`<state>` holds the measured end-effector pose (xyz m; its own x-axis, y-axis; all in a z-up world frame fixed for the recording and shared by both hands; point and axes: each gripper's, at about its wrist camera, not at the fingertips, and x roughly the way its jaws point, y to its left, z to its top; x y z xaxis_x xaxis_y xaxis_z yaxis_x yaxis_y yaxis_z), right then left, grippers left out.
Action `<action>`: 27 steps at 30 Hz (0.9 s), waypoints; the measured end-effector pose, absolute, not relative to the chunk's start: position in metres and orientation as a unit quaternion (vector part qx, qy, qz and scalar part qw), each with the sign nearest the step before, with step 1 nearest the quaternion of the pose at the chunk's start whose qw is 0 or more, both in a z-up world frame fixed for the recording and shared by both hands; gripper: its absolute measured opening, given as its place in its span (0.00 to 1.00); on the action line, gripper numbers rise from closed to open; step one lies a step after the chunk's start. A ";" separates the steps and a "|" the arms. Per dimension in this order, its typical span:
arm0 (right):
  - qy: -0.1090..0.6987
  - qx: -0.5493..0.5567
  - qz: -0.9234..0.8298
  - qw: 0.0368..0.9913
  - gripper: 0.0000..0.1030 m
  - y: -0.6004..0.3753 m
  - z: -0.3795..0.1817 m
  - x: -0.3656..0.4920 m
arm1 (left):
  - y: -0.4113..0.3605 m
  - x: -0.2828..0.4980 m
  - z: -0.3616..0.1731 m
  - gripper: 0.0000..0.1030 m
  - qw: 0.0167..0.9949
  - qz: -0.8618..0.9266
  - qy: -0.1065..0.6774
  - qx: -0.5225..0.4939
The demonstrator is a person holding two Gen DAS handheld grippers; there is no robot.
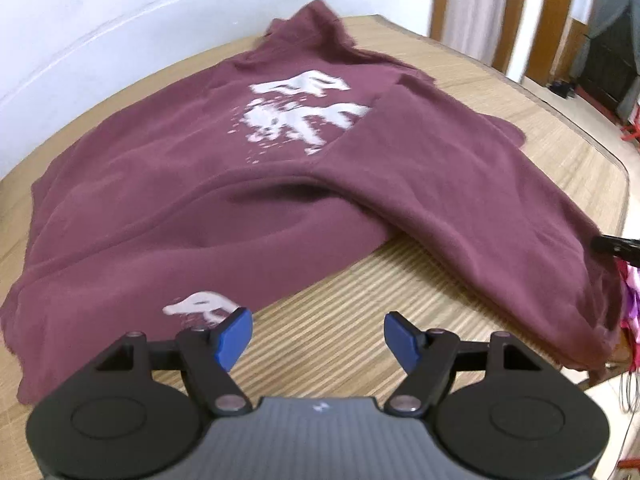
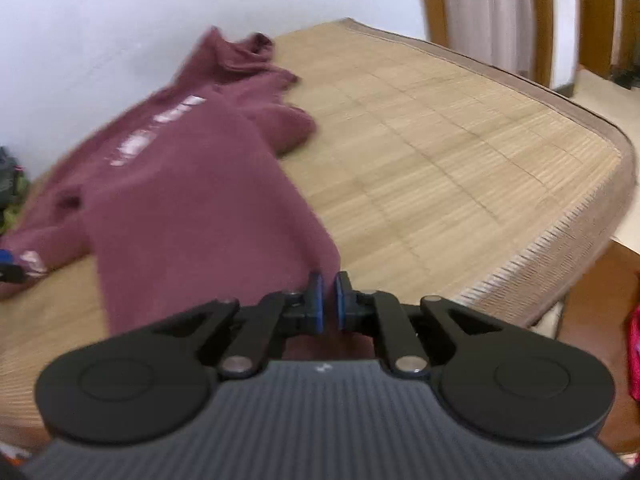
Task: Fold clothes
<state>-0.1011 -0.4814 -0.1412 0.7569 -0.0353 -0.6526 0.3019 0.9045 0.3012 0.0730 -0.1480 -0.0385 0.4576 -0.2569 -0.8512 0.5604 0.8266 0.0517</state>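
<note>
Sweatshirt: a dark red, soft cotton sweatshirt (image 1: 224,184) with white print lies spread on the bed.
Bed: covered by a tan woven bamboo mat (image 2: 460,152) (brown cloth edge).
Left gripper (image 1: 318,338): blue-tipped fingers spread wide, nothing between them, over the mat just beside a printed cuff.
Right gripper (image 2: 327,300): fingers pressed together, pinching the near edge of the sweatshirt's folded-over part.

One maroon sweatshirt (image 1: 280,184); one woven mat (image 2: 460,152); two hand-held grippers: left hand-held gripper (image 1: 318,330), right hand-held gripper (image 2: 327,294).
</note>
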 end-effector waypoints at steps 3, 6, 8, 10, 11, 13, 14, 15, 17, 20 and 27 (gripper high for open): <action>0.268 0.275 -0.019 0.923 0.09 -0.472 -0.101 -0.092 | -0.131 0.082 -0.037 0.73 0.847 -0.222 0.458 0.155; 0.203 0.321 0.068 0.923 0.09 -0.453 -0.051 -0.070 | -0.109 0.093 -0.031 0.73 0.857 -0.205 0.455 0.130; 0.178 0.318 0.133 0.922 0.09 -0.431 -0.016 -0.037 | -0.090 0.100 -0.027 0.73 0.865 -0.192 0.450 0.115; 0.169 0.302 0.201 0.916 0.09 -0.400 0.013 0.006 | -0.068 0.107 -0.024 0.73 0.871 -0.180 0.445 0.100; 0.170 0.292 0.230 0.913 0.09 -0.382 0.024 0.029 | -0.056 0.110 -0.024 0.73 0.874 -0.174 0.444 0.093; 0.192 0.267 0.266 0.906 0.09 -0.335 0.028 0.083 | -0.033 0.118 -0.025 0.73 0.878 -0.161 0.444 0.081; 0.203 0.255 0.284 0.902 0.10 -0.311 0.031 0.109 | -0.018 0.122 -0.027 0.74 0.880 -0.151 0.445 0.075; 0.217 0.246 0.297 0.897 0.11 -0.287 0.030 0.134 | -0.007 0.127 -0.029 0.74 0.879 -0.143 0.449 0.069; 0.282 0.246 0.286 0.882 0.21 -0.235 0.004 0.187 | 0.017 0.137 -0.037 0.74 0.877 -0.127 0.460 0.056; 0.357 0.229 0.246 0.871 0.26 -0.171 -0.036 0.250 | 0.041 0.152 -0.048 0.73 0.870 -0.105 0.479 0.048; 0.285 0.233 0.216 0.904 0.61 -0.200 -0.012 0.225 | 0.042 0.168 -0.039 0.73 0.873 -0.160 0.458 0.047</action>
